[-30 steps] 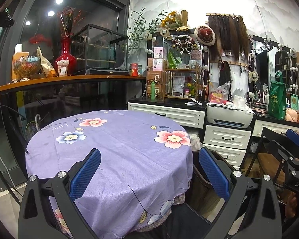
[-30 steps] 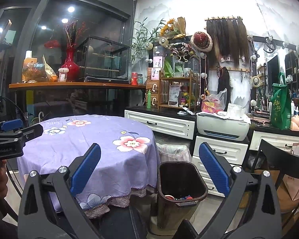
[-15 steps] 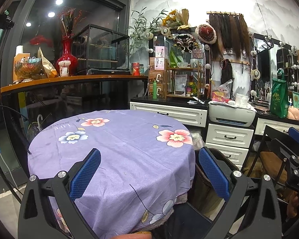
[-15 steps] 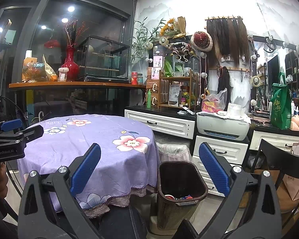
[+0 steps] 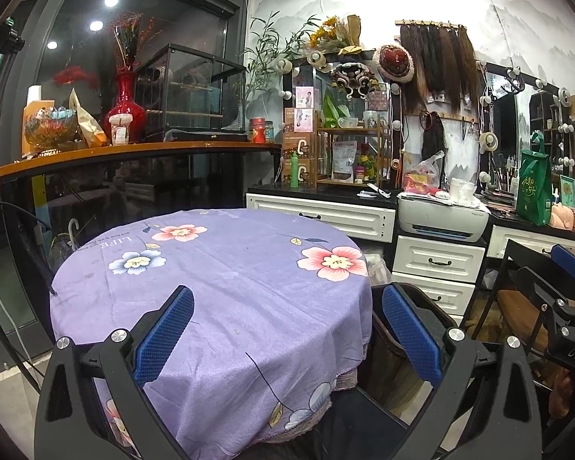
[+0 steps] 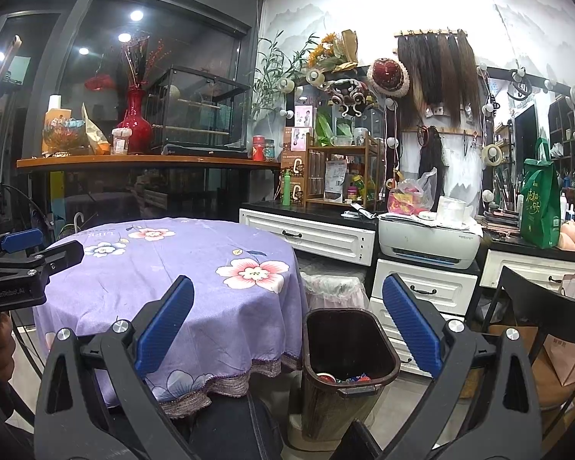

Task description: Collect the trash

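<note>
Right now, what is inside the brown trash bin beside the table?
In the brown trash bin, a few small colourful pieces, red and blue among them, lie at the bottom. The near wall hides the rest of the floor. Both the left gripper and right gripper are open and empty.

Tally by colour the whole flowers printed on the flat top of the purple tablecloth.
Pink flowers: 2
Blue flower: 1
Total: 3
</note>
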Tool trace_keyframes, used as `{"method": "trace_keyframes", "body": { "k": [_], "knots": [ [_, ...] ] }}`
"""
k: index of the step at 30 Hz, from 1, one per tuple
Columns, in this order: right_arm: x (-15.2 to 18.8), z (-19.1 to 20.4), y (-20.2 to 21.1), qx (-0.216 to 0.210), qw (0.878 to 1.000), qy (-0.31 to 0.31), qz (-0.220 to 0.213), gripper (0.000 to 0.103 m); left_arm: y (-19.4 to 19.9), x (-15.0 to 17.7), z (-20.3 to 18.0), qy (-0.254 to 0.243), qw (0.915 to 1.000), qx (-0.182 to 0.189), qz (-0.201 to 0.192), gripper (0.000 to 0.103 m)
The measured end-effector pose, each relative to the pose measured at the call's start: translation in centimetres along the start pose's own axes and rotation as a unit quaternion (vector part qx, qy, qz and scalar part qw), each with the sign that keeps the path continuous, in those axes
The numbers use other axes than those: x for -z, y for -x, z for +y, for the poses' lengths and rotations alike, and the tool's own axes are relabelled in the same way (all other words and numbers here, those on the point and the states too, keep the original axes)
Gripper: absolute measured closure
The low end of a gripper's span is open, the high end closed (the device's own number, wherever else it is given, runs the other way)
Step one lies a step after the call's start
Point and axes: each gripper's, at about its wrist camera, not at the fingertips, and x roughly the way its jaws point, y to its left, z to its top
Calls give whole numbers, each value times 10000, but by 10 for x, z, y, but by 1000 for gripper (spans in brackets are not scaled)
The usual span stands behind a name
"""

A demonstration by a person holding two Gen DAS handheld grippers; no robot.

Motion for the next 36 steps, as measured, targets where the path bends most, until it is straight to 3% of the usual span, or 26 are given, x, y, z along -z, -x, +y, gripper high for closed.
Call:
{"method": "trace_keyframes", "body": {
  "k": [36],
  "knots": [
    [5,0,-1,5,10000,-3,14,6,-1,0,0,-14,10000,-18,25,5]
  ]
}}
